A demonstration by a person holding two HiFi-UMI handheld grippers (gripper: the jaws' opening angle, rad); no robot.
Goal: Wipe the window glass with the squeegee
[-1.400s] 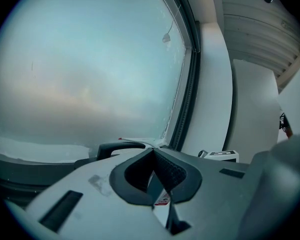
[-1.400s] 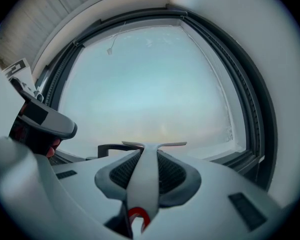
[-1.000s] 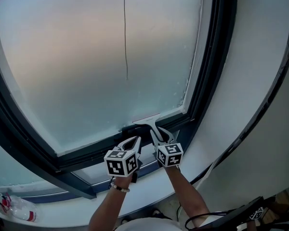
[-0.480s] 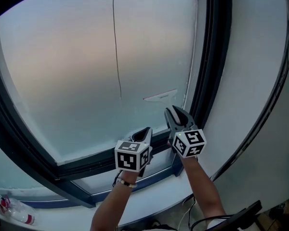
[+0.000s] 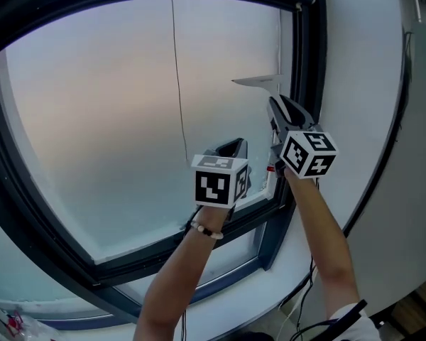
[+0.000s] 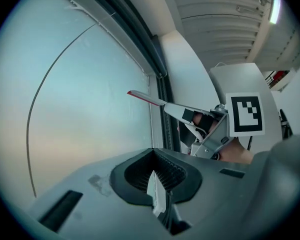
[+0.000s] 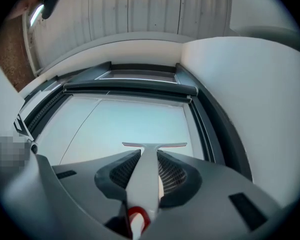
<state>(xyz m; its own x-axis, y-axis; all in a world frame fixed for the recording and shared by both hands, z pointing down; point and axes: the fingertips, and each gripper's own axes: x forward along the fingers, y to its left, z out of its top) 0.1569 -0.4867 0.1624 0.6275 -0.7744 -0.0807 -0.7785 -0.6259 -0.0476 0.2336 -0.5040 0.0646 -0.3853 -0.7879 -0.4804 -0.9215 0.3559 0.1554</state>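
Climbing from the bottom edge, the squeegee (image 5: pixel 259 81) now sits near the glass's (image 5: pixel 92 105) top right corner, clamped in the right gripper (image 5: pixel 280 111). The left gripper (image 5: pixel 233 148) is closed and empty; a fresh downward stroke looks ready.

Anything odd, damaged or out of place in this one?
A thin dark line runs down the glass from the top frame and stops partway. It may be a crack or a hanging cord; I cannot tell which. Nothing else stands out.
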